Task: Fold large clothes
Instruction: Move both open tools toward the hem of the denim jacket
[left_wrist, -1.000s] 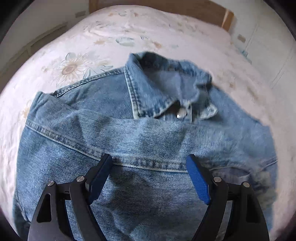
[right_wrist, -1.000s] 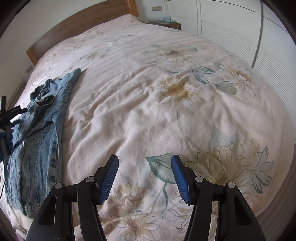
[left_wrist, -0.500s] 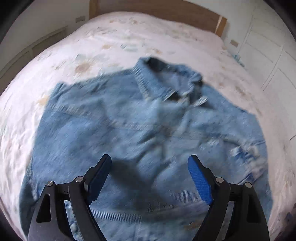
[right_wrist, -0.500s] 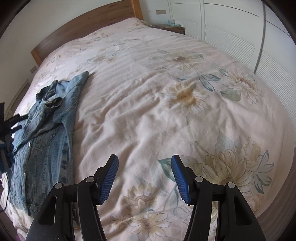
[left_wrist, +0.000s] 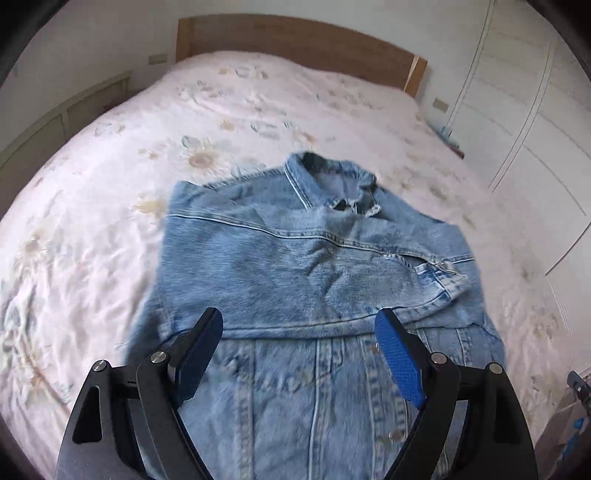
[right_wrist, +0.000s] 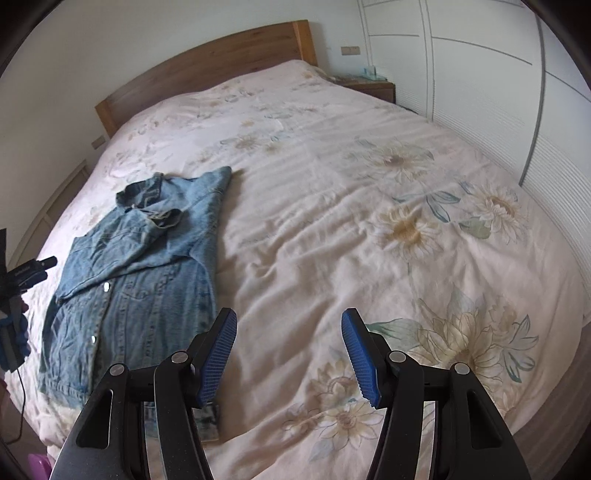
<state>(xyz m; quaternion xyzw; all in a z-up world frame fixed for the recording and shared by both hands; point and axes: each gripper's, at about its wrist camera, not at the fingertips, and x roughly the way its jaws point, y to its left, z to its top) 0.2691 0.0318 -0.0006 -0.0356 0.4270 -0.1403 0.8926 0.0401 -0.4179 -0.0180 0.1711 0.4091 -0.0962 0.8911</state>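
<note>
A light-blue denim jacket (left_wrist: 295, 258) lies front-up on the floral duvet (left_wrist: 92, 258), collar toward the headboard. One sleeve is folded across its chest, with the cuff at the right. My left gripper (left_wrist: 299, 325) hangs open above the jacket's lower half, holding nothing. In the right wrist view the jacket (right_wrist: 136, 273) lies at the left side of the bed. My right gripper (right_wrist: 289, 321) stands open over bare duvet (right_wrist: 332, 221) to the right of the jacket's hem. The left gripper (right_wrist: 26, 275) shows at that view's far left edge.
A wooden headboard (right_wrist: 207, 66) closes the far end of the bed. White wardrobe doors (right_wrist: 480, 74) run along the right side, with a nightstand (right_wrist: 369, 86) in the corner. A cable (right_wrist: 18, 398) and a purple object (right_wrist: 37, 463) lie by the bed's near left corner.
My left gripper has drawn back and up from the jacket, so the whole upper half with the folded sleeve now shows. The right gripper has risen a little, still open.
</note>
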